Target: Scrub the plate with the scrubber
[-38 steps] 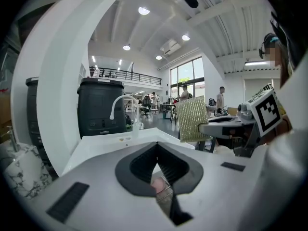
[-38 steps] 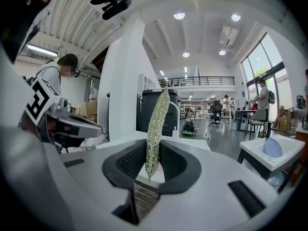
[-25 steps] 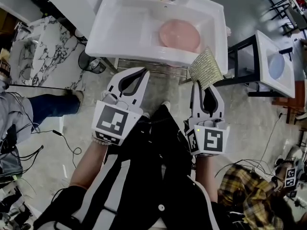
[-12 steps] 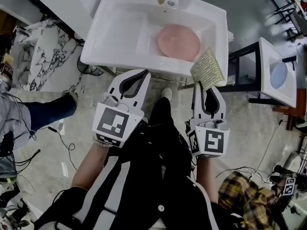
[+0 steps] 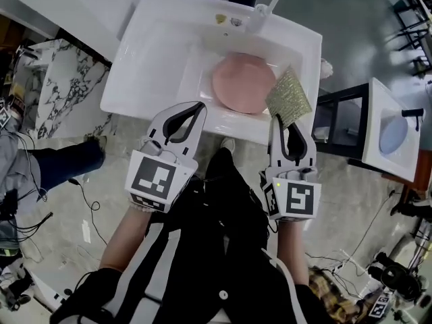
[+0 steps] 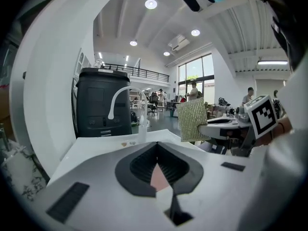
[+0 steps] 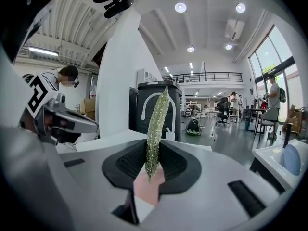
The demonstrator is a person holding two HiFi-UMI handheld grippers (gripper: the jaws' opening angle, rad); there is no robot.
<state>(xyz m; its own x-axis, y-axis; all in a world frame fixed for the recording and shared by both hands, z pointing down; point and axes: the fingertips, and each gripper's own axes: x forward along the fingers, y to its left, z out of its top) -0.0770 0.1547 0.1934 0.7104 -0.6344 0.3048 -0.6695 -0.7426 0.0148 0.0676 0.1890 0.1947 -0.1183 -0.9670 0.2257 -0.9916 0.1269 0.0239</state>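
A pink plate [image 5: 243, 82] lies in the white sink basin [image 5: 155, 59], right of centre. My right gripper [image 5: 282, 119] is shut on a flat green-gold scrubber [image 5: 288, 98] that stands up from its jaws over the sink's front right rim, beside the plate's right edge. In the right gripper view the scrubber [image 7: 156, 129] is edge-on between the pads, with the pink plate [image 7: 147, 189] showing below. My left gripper [image 5: 200, 106] is shut with nothing in it, its tips over the sink's front rim left of the plate. From the left gripper view the scrubber [image 6: 192, 121] shows to the right.
A white tap [image 5: 264, 4] rises at the sink's back rim. A dark stand [image 5: 337, 110] and a second white basin holding a blue plate [image 5: 389, 135] are to the right. A marble counter [image 5: 57, 90] and cables [image 5: 40, 208] lie left.
Both grippers have moved forward toward the sink; their tips now reach over its front rim. The scrubber, earlier in front of the sink, now hangs beside the plate.
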